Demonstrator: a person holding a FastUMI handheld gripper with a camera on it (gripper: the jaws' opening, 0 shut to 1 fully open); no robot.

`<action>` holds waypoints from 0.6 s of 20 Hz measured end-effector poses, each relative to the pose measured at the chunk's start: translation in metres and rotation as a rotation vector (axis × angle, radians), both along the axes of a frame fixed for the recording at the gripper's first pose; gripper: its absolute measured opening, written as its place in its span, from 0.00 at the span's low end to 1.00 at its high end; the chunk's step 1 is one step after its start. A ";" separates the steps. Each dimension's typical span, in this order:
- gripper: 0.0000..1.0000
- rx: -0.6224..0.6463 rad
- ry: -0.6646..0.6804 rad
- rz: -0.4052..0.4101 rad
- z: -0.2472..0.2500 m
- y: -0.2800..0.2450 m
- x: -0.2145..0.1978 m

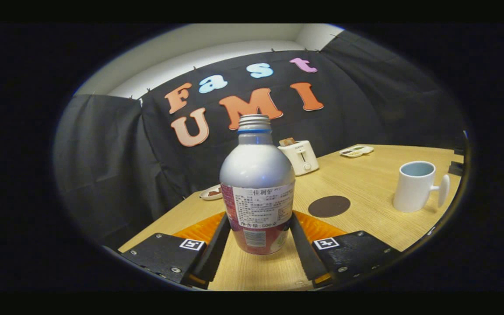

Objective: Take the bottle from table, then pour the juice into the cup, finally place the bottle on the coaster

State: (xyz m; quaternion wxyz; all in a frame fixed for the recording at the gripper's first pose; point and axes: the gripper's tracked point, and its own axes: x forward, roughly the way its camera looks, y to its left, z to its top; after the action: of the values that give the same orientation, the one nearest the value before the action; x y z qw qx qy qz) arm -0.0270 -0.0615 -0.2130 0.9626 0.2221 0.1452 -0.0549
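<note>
Bottle [257, 188]: upright on table [365, 183], frame centre, cap off. Gripper [258, 245]: your fingers flank its lower body, apparently pressing both sides. Hold firm and level when lifting. Cup [414, 186]: right of frame. Coaster [329, 206]: between bottle and cup.

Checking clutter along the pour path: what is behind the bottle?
Behind the bottle, held between the gripper fingers, stand a toaster and a small plate. The bottle covers the table directly behind it.
</note>
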 end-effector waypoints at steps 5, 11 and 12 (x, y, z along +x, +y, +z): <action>0.75 0.157 0.001 -0.046 -0.003 -0.014 0.008; 0.75 0.401 0.021 -0.115 -0.012 -0.022 0.013; 0.75 0.442 0.015 -0.136 -0.012 -0.026 0.015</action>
State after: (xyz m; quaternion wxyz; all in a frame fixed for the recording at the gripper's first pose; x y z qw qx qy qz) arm -0.0119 -0.0878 -0.2249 0.8836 0.4363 0.1456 -0.0881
